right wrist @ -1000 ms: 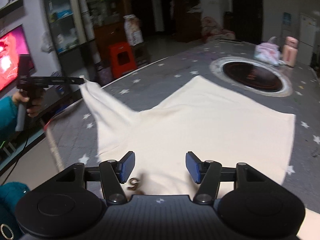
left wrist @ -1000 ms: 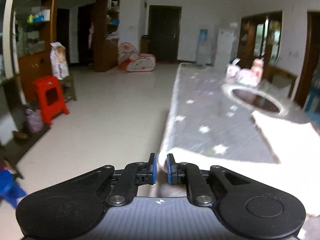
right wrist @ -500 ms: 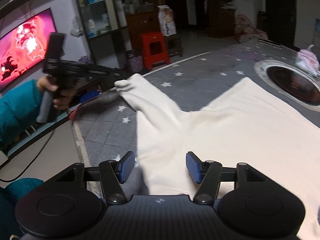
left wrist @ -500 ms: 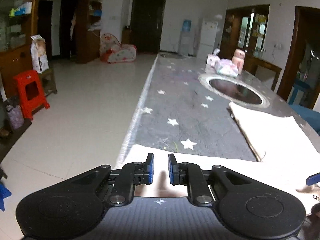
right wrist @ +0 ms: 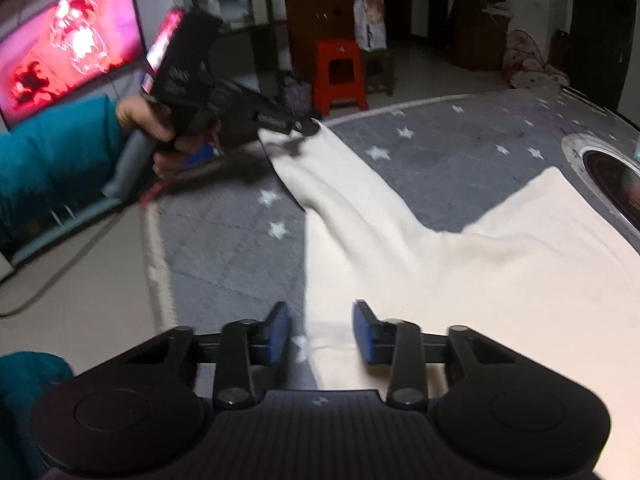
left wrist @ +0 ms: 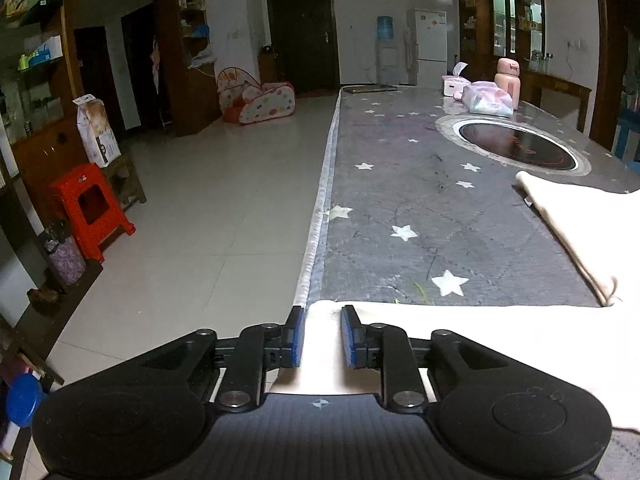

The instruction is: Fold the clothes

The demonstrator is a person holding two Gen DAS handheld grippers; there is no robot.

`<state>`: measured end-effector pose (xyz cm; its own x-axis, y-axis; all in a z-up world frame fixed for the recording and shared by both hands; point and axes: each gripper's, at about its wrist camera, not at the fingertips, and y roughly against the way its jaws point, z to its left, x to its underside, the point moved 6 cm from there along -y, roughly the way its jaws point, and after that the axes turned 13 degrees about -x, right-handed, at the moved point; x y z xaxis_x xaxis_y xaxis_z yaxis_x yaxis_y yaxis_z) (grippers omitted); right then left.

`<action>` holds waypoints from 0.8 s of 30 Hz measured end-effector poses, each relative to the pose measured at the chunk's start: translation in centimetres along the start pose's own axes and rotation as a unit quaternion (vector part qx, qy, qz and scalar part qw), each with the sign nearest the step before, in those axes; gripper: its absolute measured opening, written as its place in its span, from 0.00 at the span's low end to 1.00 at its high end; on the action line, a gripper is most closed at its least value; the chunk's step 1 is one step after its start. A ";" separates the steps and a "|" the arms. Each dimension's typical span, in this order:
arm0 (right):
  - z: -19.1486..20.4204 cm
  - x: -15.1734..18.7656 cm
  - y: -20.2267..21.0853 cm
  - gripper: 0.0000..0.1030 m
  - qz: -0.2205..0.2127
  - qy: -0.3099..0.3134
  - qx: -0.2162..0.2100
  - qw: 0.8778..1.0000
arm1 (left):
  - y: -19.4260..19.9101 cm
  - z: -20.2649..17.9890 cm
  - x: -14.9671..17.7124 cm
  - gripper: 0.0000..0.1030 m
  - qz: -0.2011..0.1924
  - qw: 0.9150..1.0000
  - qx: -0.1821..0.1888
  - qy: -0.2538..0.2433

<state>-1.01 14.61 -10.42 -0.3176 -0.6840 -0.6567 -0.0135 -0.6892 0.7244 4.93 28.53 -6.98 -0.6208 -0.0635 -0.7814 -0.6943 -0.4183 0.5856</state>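
Note:
A cream garment (right wrist: pixel 500 264) lies spread on the grey star-patterned table cover (right wrist: pixel 460 140). Its sleeve (right wrist: pixel 320 168) stretches out to the left. My left gripper (left wrist: pixel 322 336) holds the cuff end of that sleeve (left wrist: pixel 322 320) between its blue pads at the table's left edge; in the right wrist view it shows at the sleeve tip (right wrist: pixel 308 128). My right gripper (right wrist: pixel 319 332) is open, low over the garment's near edge by the shoulder, with cloth between its pads but not pinched. The garment body also shows in the left wrist view (left wrist: pixel 572 216).
A round dark cooktop (left wrist: pixel 518 146) is set into the table beyond the garment. A tissue pack (left wrist: pixel 488 98), a pink bottle (left wrist: pixel 507 82) and a box stand behind it. A red stool (left wrist: pixel 90 208) and a shelf stand on the floor at left. A lit TV (right wrist: pixel 68 60) is on the wall.
My left gripper has drawn the sleeve further out along the table edge, and its pads have spread slightly. My right gripper has swung left over the garment's near edge, and its jaws have narrowed.

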 end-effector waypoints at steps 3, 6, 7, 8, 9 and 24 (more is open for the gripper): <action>0.0 -0.2 -0.1 0.05 0.003 0.008 0.011 1.000 | -0.1 0.1 -0.1 0.24 -0.002 1.000 -0.003 -0.003; 0.5 -0.1 0.1 0.03 0.011 0.011 -0.025 1.000 | -0.1 0.1 -0.2 0.27 -0.003 1.000 -0.006 -0.006; 0.7 0.1 0.1 0.03 0.016 0.015 -0.038 0.999 | -0.2 0.1 -0.2 0.29 -0.004 1.000 -0.007 -0.007; 0.9 0.2 0.2 0.03 0.019 0.020 -0.047 0.999 | -0.2 0.1 -0.2 0.30 -0.004 1.000 -0.008 -0.008; 1.1 0.4 0.1 0.03 0.021 0.024 -0.049 0.998 | -0.2 0.2 -0.3 0.31 -0.005 1.000 -0.009 -0.009; 0.2 -0.7 -0.2 0.15 0.014 0.017 -0.052 0.998 | 6.7 -6.1 0.9 0.30 -0.030 0.991 0.117 -0.055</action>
<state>-1.02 15.28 -10.09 -0.2851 -0.7090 -0.6450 0.0942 -0.6904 0.7173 1.93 20.13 -5.04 -0.6031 0.0592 -0.7954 -0.7883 -0.1964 0.5831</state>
